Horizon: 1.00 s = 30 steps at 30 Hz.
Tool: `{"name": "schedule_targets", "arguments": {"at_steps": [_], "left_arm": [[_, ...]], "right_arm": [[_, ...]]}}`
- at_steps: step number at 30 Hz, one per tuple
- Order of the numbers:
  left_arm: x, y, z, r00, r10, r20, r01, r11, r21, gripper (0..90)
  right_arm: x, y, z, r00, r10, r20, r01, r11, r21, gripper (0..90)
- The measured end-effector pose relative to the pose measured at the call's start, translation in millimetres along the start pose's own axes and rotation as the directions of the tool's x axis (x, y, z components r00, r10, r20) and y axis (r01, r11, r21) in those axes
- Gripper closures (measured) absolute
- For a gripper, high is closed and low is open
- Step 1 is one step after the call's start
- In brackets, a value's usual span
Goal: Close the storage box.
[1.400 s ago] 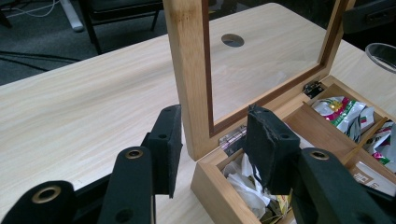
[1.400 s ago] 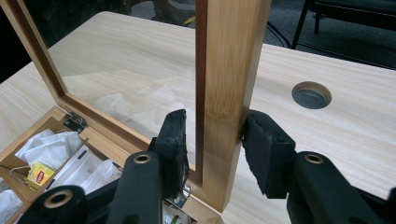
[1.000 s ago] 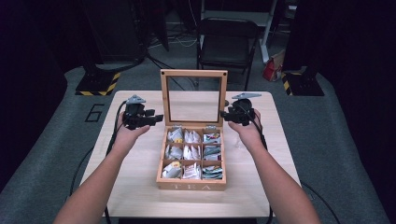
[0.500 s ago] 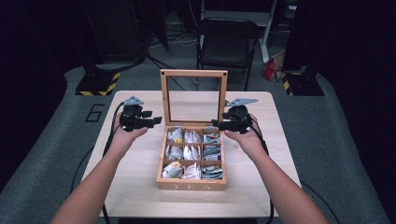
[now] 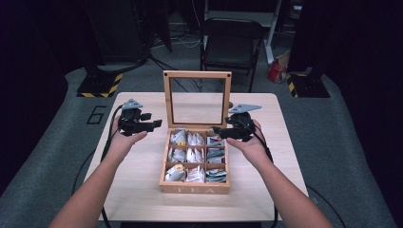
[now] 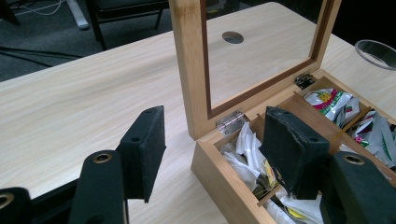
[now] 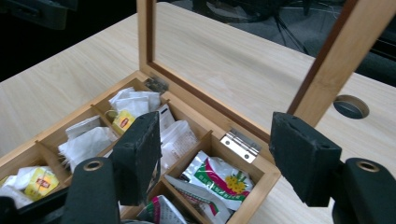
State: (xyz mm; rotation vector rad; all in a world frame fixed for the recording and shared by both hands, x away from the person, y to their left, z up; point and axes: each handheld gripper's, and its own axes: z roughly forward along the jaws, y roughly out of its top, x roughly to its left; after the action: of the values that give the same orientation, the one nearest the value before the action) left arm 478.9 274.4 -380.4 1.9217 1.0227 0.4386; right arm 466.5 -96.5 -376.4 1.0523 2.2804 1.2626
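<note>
A wooden tea box (image 5: 195,188) stands mid-table, its glass-paned lid (image 5: 167,99) upright at the back. Its compartments hold several tea bags (image 5: 195,154). My left gripper (image 5: 156,124) hovers at the box's back left corner, pointing right. My right gripper (image 5: 216,130) is at the back right corner, pointing left over the rim. Both have just been opening and grip nothing. In the left gripper view the lid post (image 6: 189,65) and hinge lie beyond my open left gripper (image 6: 215,126). In the right gripper view a green-printed tea bag (image 7: 219,175) lies below my open right gripper (image 7: 215,135).
The light wooden table (image 5: 138,190) has bare surface on both sides of the box and behind the lid, where a round cable hole (image 7: 351,106) sits. A black chair (image 5: 231,42) stands beyond the far edge. Cables trail from both grippers off the table.
My right gripper has slid left and nearer, toward the box's back right corner, and its jaws stand wider. The left gripper has hardly moved. The lid stays upright.
</note>
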Motion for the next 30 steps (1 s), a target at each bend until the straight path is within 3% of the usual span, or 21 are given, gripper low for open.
{"name": "schedule_targets", "arguments": {"at_steps": [11, 16, 21, 27, 30], "left_arm": [[-9.8, -3.3, -7.4, 0.9991, 0.019, 0.037, -0.018, 0.9997, -0.018, 41.9], [-11.8, -5.2, -8.5, 0.9978, 0.019, 0.063, -0.019, 0.9998, 0.008, 41.9], [-14.4, -7.9, -9.7, 0.9979, 0.030, 0.058, -0.030, 0.9995, 0.010, 41.8], [-15.5, -12.0, -10.6, 0.9972, -0.004, 0.075, 0.003, 1.0000, 0.005, 41.5], [-15.8, -13.9, -12.2, 0.9968, 0.008, 0.079, -0.008, 1.0000, 0.002, 41.8]], "right_arm": [[11.6, -4.9, -2.0, 0.9984, -0.034, -0.044, 0.034, 0.999, 0.000, 39.9], [15.3, -8.6, -1.6, 0.9983, -0.039, -0.044, 0.040, 0.999, 0.008, 38.2], [18.7, -11.1, -1.5, 0.9976, -0.045, -0.053, 0.045, 0.999, 0.003, 37.4], [24.8, -13.8, 0.5, 0.9961, -0.056, -0.069, 0.055, 0.998, -0.007, 35.2], [28.5, -15.6, 1.8, 0.9928, -0.078, -0.091, 0.078, 0.997, -0.002, 38.3]]}}
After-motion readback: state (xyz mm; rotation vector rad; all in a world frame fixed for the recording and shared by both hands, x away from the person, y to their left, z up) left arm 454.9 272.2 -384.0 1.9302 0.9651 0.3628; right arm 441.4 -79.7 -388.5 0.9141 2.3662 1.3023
